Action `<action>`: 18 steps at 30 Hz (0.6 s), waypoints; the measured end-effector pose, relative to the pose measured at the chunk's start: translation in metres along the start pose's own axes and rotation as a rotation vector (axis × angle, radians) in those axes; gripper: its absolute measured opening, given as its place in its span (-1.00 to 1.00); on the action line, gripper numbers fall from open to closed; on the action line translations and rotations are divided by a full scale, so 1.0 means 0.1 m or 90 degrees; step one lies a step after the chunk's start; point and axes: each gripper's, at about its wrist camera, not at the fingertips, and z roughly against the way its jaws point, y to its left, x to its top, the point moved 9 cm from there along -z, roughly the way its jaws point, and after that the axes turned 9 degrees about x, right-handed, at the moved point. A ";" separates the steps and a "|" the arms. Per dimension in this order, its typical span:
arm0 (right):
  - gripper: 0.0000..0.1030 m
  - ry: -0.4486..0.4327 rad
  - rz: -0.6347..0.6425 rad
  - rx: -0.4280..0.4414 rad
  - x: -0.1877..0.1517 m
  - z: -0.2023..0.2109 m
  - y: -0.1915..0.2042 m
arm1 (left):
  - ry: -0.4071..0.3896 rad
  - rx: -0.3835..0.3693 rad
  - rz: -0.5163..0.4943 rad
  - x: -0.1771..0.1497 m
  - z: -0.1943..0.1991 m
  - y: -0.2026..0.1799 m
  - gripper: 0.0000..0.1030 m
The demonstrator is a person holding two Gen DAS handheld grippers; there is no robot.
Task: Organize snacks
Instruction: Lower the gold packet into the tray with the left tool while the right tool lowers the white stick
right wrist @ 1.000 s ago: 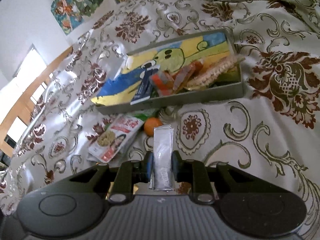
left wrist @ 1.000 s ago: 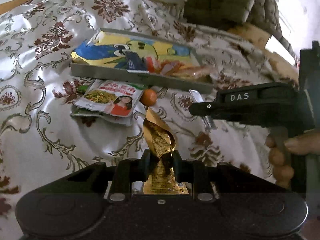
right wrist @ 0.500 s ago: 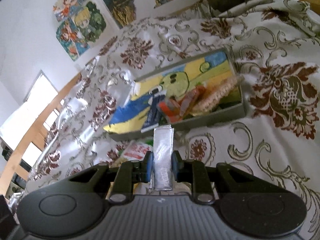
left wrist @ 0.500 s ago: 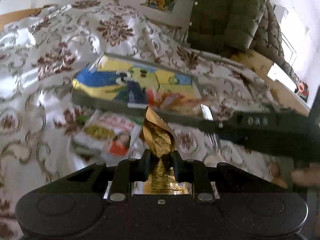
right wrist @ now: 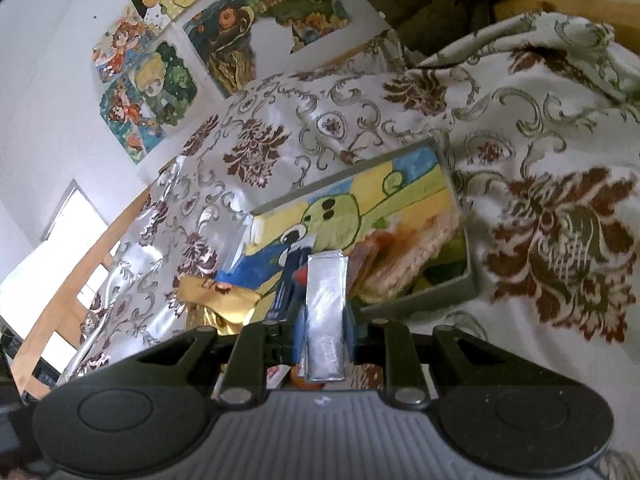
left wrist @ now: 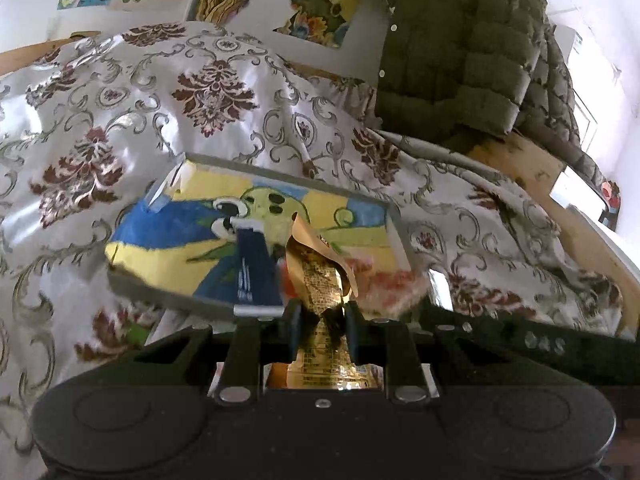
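above the painted tray (left wrist: pixel 132 280), two snacks are held aloft.
a crinkly gold packet (left wrist: pixel 320 280) is pinched by the left gripper (left wrist: pixel 320 316), a stiffer silver sachet (right wrist: pixel 325 312) by the right gripper (right wrist: pixel 324 340); both judged light, slippery, best gripped mid-body.

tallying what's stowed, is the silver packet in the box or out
Out: the silver packet is clamped in the right hand-held gripper, above the box.

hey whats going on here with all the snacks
A person is sorting snacks on a patterned cloth with two handheld grippers. The left gripper is clamped on a crumpled gold packet, the right gripper on a silver packet. Both are held near a grey tray that already contains several snacks.
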 end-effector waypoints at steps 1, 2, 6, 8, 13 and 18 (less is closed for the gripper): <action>-0.55 -0.005 -0.003 0.002 0.01 0.00 -0.01 | -0.002 0.002 -0.003 0.05 -0.04 -0.01 -0.54; -0.55 -0.007 -0.007 0.003 0.02 0.00 -0.02 | -0.004 0.004 -0.008 0.09 -0.08 -0.02 -0.54; -0.55 -0.007 -0.002 -0.002 0.04 -0.05 -0.05 | -0.007 0.009 -0.031 0.20 -0.23 -0.06 -0.54; -0.55 -0.009 -0.004 -0.004 0.06 -0.08 -0.07 | -0.006 0.010 -0.039 0.23 -0.31 -0.08 -0.54; -0.55 -0.023 -0.012 -0.004 0.16 -0.15 -0.13 | 0.001 0.010 -0.041 0.29 -0.50 -0.10 -0.54; -0.55 -0.041 -0.016 -0.006 0.30 -0.27 -0.20 | 0.016 0.017 -0.043 0.31 -0.71 -0.10 -0.54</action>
